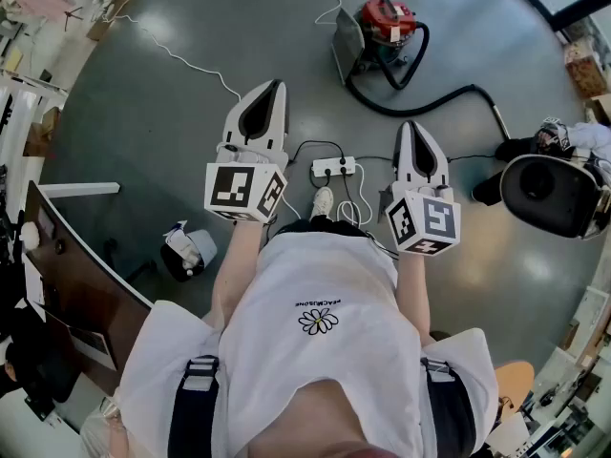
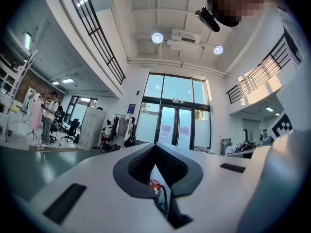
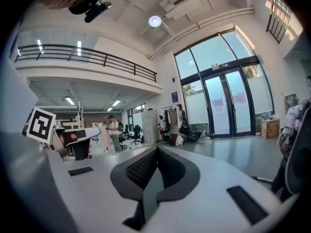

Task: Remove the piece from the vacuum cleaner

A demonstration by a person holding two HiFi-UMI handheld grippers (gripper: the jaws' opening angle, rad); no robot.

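Observation:
The red vacuum cleaner point(image 1: 386, 24) stands on the grey floor well ahead of me, and its black hose point(image 1: 434, 103) curves off to the right. Both grippers are held level in the air, far short of it. In the head view my left gripper point(image 1: 273, 86) has its jaws together with nothing between them. My right gripper point(image 1: 411, 128) is likewise shut and empty. The left gripper view shows the jaws meeting at the left gripper's tip point(image 2: 155, 145), with a small glimpse of the vacuum cleaner point(image 2: 154, 184) below them. In the right gripper view the right gripper point(image 3: 156, 149) faces the hall.
A white power strip point(image 1: 333, 168) with cables lies on the floor between the grippers, by my shoe. A black office chair point(image 1: 554, 194) stands at the right. A dark desk point(image 1: 76, 275) and a small dark bin point(image 1: 188, 251) are at the left. People stand far off point(image 2: 48, 118).

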